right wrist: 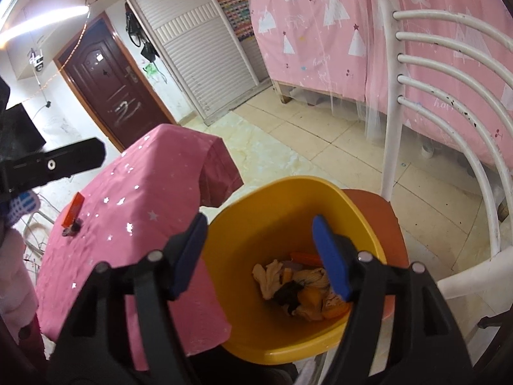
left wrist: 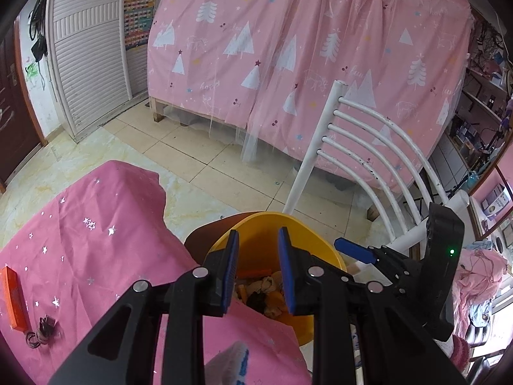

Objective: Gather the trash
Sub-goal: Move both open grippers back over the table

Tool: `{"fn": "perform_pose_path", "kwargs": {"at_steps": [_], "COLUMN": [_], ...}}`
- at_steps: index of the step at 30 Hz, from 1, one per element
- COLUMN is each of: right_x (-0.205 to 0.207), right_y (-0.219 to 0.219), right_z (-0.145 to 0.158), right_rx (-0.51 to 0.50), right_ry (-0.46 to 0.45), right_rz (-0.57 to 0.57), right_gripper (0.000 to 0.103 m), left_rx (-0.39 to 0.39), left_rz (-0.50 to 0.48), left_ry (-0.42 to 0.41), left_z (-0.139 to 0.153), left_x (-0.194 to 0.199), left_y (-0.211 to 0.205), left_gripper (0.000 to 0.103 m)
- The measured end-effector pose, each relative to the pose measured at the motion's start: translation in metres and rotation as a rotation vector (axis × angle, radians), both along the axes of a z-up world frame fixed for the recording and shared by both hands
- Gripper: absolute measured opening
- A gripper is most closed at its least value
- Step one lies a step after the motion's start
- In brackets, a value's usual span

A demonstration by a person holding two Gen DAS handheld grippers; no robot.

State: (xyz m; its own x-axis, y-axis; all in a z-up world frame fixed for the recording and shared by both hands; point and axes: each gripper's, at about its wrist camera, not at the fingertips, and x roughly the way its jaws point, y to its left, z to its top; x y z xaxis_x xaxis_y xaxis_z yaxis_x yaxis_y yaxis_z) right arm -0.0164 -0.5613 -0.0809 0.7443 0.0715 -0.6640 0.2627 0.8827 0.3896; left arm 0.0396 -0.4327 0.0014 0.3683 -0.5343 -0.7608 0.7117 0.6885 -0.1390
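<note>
A yellow bin (left wrist: 256,224) (right wrist: 272,211) stands on a chair's brown seat (right wrist: 368,202), with crumpled paper, peel and other trash (right wrist: 298,288) at its bottom. My left gripper (left wrist: 258,234) hangs over the bin's near rim, its blue pads a narrow gap apart with nothing between them. My right gripper (right wrist: 259,221) is above the bin mouth, jaws wide and empty. One of its blue fingers (left wrist: 352,250) shows at the right of the left wrist view. An orange box (left wrist: 14,298) (right wrist: 73,213) lies on the pink star-print cloth (left wrist: 96,240), with small dark bits (left wrist: 41,333) beside it.
The white chair back (left wrist: 368,134) rises just behind and right of the bin. A pink tree-print curtain (left wrist: 288,48) hangs across the room over a tiled floor (left wrist: 192,160). A dark door (right wrist: 109,73) and a white slatted door (right wrist: 205,48) are at the far left.
</note>
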Motion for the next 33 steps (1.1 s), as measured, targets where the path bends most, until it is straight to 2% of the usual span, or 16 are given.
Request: {"fn": "perform_pose_path", "kwargs": {"at_steps": [2,4,5,13,27,33], "right_x": [0.001,0.002,0.003,0.017,0.056,0.070], "right_y": [0.003,0.008,0.011,0.034,0.100,0.130], "right_z": [0.001,0.005,0.007,0.022,0.042,0.049], "right_rx": [0.003,0.006,0.004,-0.012,-0.074,-0.103], "right_ry": [-0.004,-0.013,-0.017,-0.031,-0.025,-0.032], "right_rz": [0.012,0.021,0.021,0.068,0.192,0.253], "right_gripper": [0.067,0.079,0.081,0.081,0.084,0.085], "left_rx": [-0.001,0.000,0.001,-0.020,-0.048,-0.041], "left_rz": [0.006,0.010,0.015,0.076,0.220,0.313], "left_ry": [-0.002,-0.007,-0.015,-0.020,-0.014,-0.010], "left_z": [0.001,0.002,0.004,0.007,0.009,0.007], "left_x": [0.002,0.002,0.003,0.020,0.054,0.077], "left_y": [0.004,0.008,0.012,0.045,0.119,0.158], "left_gripper": [0.017,0.017,0.017,0.017,0.017,0.018]}}
